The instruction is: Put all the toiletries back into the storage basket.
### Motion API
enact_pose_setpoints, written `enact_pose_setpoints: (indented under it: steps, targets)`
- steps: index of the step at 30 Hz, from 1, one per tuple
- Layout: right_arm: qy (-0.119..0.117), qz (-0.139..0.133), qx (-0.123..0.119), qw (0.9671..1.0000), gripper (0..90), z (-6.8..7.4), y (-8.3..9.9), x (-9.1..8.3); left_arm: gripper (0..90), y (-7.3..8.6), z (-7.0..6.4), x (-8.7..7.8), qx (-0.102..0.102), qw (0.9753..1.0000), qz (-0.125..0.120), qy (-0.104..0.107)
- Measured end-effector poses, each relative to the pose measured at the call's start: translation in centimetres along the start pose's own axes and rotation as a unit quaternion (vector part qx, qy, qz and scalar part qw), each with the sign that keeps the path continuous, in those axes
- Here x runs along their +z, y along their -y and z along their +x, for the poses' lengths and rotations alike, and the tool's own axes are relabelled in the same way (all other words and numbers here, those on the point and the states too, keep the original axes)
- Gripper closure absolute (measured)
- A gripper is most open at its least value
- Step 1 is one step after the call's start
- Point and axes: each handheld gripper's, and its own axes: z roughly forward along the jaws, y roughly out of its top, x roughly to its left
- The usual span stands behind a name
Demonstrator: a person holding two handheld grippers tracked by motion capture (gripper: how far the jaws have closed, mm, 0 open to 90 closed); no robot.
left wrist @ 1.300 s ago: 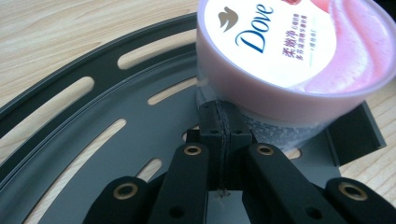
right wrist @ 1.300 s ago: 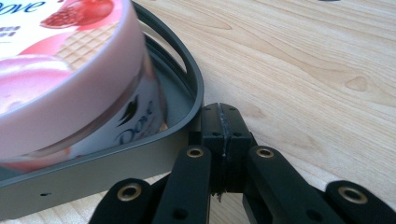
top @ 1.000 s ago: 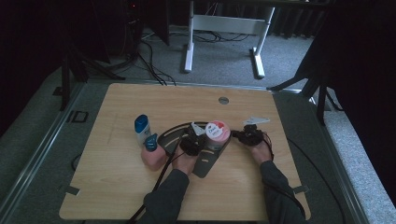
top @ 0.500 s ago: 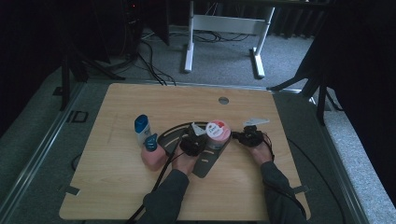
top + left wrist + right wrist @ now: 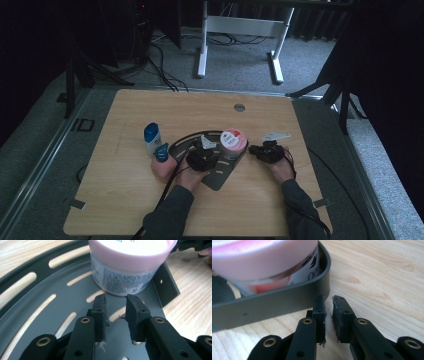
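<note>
1. Black rubber pads of the left gripper (image 5: 115,302) stand a narrow gap apart with nothing between them, held low over the slotted dark tray (image 5: 50,315). From the high view the left gripper (image 5: 202,156) sits over the tray's near half.
2. Right gripper (image 5: 328,305): jaws nearly together, only a slit left, nothing held. Its tips sit just outside the tray wall (image 5: 274,302), above bare wood. In the high view the right gripper (image 5: 267,151) is just right of the tray (image 5: 220,175).
3. Pink-lidded jar (image 5: 130,262) stands upright inside the tray, against the raised rim at the tray's far right end, just ahead of the left jaws; printed label faces them. High view places the jar (image 5: 233,141) between the two grippers.
4. Judgement: the step in hand looks like taking hold of the jar. Neither gap would pass the jar's body, so whichever gripper goes in should spread wide first, then close on the label band below the lid, square to it. The rim blocks a low approach from the right; come in from above or from the left side.
5. Farther left on the wooden table (image 5: 125,200): a pink object (image 5: 164,167) with a blue-capped piece (image 5: 161,151), then a white bottle with blue top (image 5: 151,138), well apart from the jar.
</note>
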Motion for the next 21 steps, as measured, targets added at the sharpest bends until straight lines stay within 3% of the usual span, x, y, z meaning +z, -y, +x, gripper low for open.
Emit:
enact_pose_setpoints:
  steps: [6, 9, 21]
  targets:
    - [0.000, -0.004, -0.002, 1.0000, 76.2, 0.5, 0.6, -0.4, 66.3, 0.3, -0.1, -0.8, 0.010, 0.9998, 0.000, 0.014]
    - [0.001, -0.004, -0.006, 1.0000, 74.1, 0.9, 0.9, -0.6, 66.2, 0.3, -0.2, -1.3, 0.017, 0.9993, 0.002, 0.032]
    - [0.002, -0.011, -0.021, 0.9997, 70.6, 2.3, 1.4, -1.5, 65.9, 0.8, -0.1, -2.9, 0.038, 0.9985, 0.005, 0.039]
